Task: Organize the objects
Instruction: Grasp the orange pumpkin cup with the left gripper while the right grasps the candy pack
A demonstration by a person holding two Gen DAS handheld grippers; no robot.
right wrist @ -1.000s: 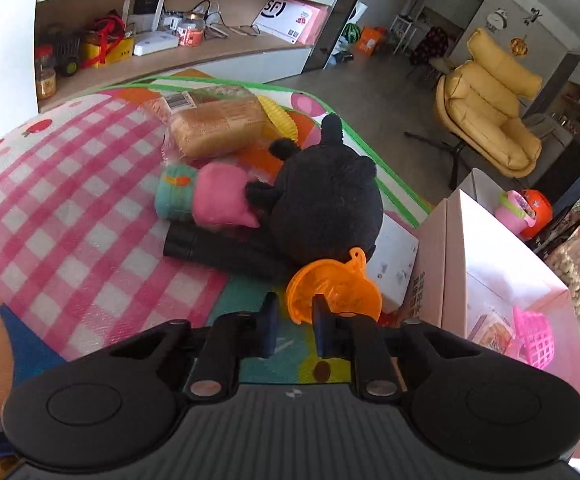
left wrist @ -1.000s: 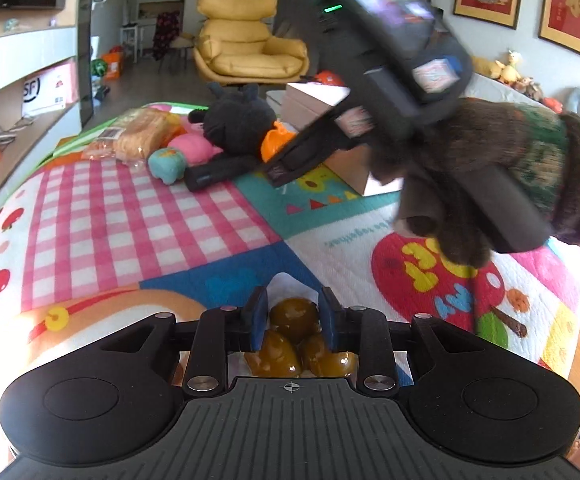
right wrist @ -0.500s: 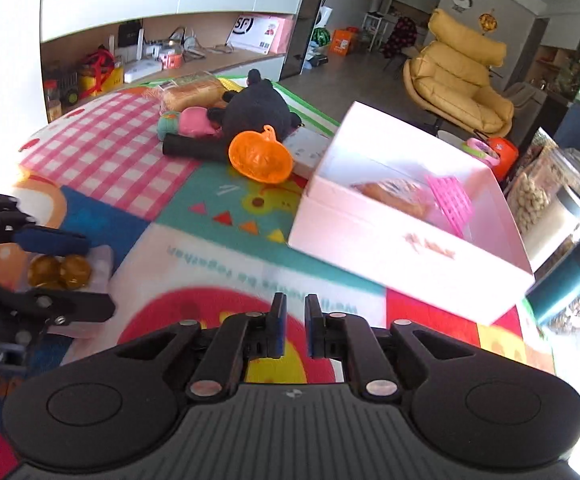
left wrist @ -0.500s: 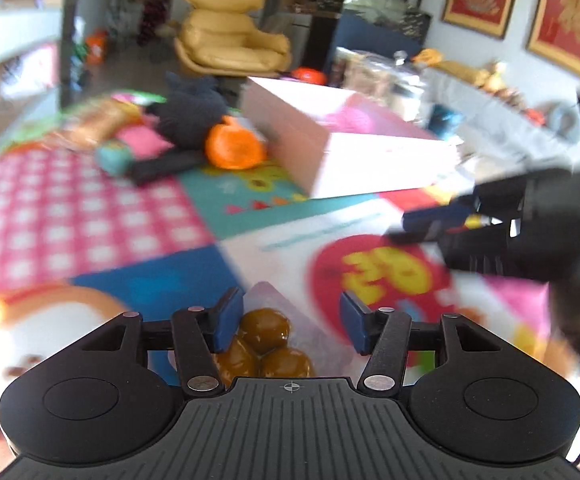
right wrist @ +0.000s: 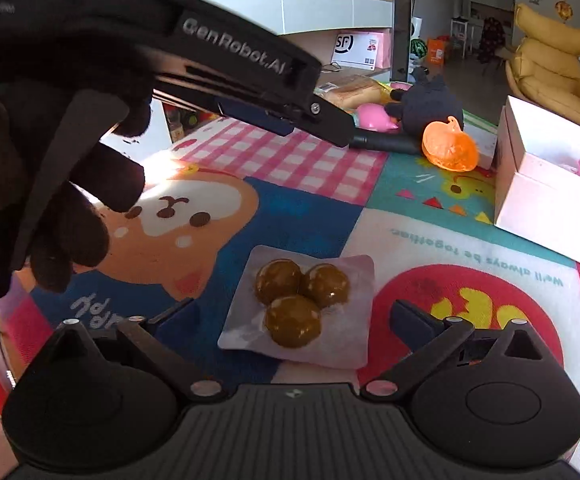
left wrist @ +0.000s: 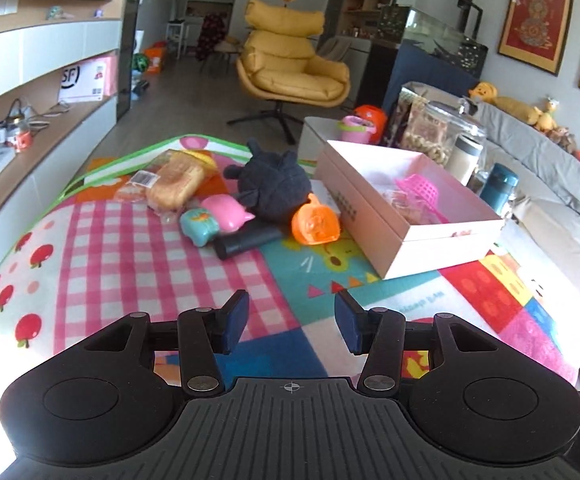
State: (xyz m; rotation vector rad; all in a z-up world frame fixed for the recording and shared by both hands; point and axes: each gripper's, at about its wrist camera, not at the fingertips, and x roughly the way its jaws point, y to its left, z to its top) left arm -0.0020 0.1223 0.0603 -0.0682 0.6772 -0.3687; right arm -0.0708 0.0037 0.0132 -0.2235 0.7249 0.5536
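Right gripper [right wrist: 293, 316] jaws opening wide around packet of brown balls [right wrist: 299, 306] lying on play mat [right wrist: 469, 248], not gripping it, left gripper [left wrist: 288, 322] half-open, closing, empty, pink box [left wrist: 409, 216] well apart

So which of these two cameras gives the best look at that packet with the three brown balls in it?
The right wrist view. The packet of three brown balls lies flat on the play mat, whole and close, in front of the right gripper, whose jaws are opening with nothing pressed between them. The left wrist view shows none of it.
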